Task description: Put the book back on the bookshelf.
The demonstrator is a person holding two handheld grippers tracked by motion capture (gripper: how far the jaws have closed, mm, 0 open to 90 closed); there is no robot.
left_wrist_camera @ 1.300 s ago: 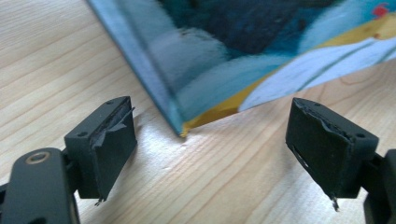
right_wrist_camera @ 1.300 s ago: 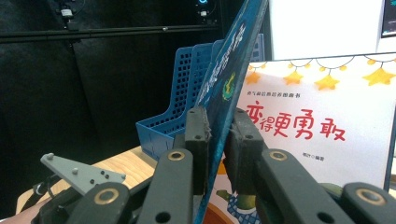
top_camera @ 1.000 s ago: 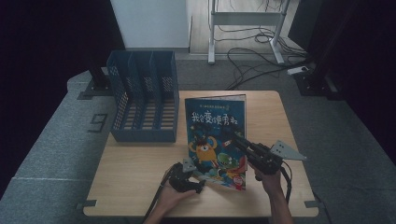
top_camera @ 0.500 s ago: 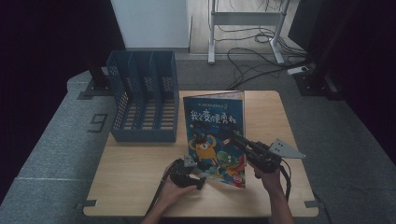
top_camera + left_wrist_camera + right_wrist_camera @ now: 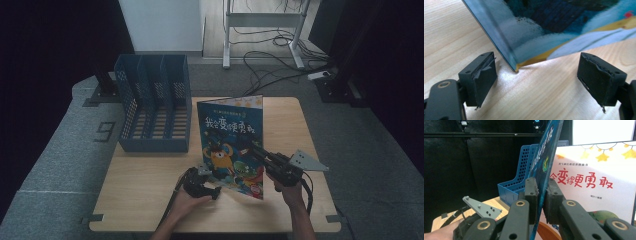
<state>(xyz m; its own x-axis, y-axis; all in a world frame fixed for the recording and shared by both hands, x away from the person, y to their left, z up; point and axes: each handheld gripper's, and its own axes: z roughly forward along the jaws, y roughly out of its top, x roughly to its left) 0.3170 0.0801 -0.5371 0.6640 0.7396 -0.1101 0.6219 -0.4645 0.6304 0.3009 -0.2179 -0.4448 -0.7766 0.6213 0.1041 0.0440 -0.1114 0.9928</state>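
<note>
A picture book (image 5: 227, 132) with a blue cartoon cover stands tilted on the wooden table (image 5: 150, 195). My right gripper (image 5: 247, 147) reaches in from the right. It is shut on the raised front cover (image 5: 546, 152), on which its jaws have just closed a little tighter, and the white title page (image 5: 596, 182) shows behind. My left gripper (image 5: 214, 191) lies low at the book's lower left corner. In the left gripper view my left gripper (image 5: 539, 75) is open, and the book's corner (image 5: 515, 65) sits between the pads (image 5: 482, 73) without touching them.
A blue mesh file rack (image 5: 155, 110) with three slots stands on the table's back left, just left of the book. Dark curtains flank the table. Cables and a metal stand (image 5: 260, 30) lie on the floor beyond it.
The book's cover has tipped slightly further up and to the left. Both hands have barely shifted.
</note>
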